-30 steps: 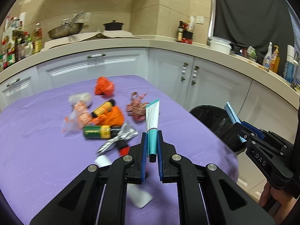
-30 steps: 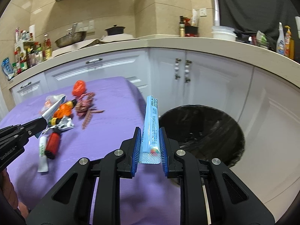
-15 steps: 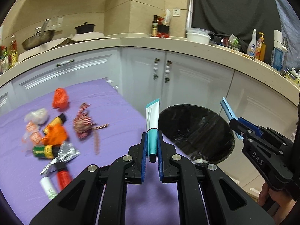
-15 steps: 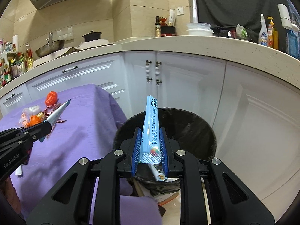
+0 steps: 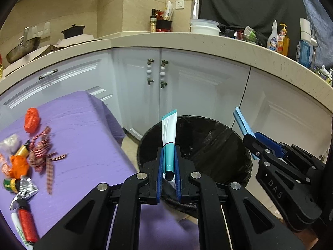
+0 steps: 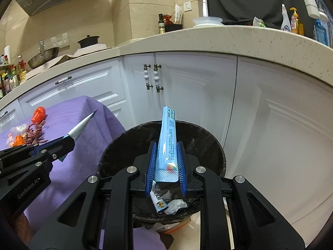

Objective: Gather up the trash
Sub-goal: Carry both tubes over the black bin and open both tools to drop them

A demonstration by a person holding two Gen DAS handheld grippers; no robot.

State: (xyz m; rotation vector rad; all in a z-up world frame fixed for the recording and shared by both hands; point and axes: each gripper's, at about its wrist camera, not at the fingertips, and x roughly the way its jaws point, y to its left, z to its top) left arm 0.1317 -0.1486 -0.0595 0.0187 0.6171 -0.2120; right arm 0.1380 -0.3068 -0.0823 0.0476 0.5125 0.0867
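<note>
Two items held, one per hand. Left hand-held gripper (image 5: 168, 167) is clamped on a teal tube (image 5: 169, 139); right hand-held gripper (image 6: 166, 166) is clamped on a pale blue packet (image 6: 167, 143). Both hang over the black-lined bin (image 6: 216, 145), just beside the purple counter (image 5: 83, 145). Risks: the long packet could catch the rim and tip out; the tube may cling to a pad; simultaneous release could knock the pieces together. More litter lies on the counter.

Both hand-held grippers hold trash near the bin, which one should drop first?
Probably right: the right hand-held gripper holds its blue packet over the bin; the left hand-held gripper, with its tube, looks nearer the rim.
</note>
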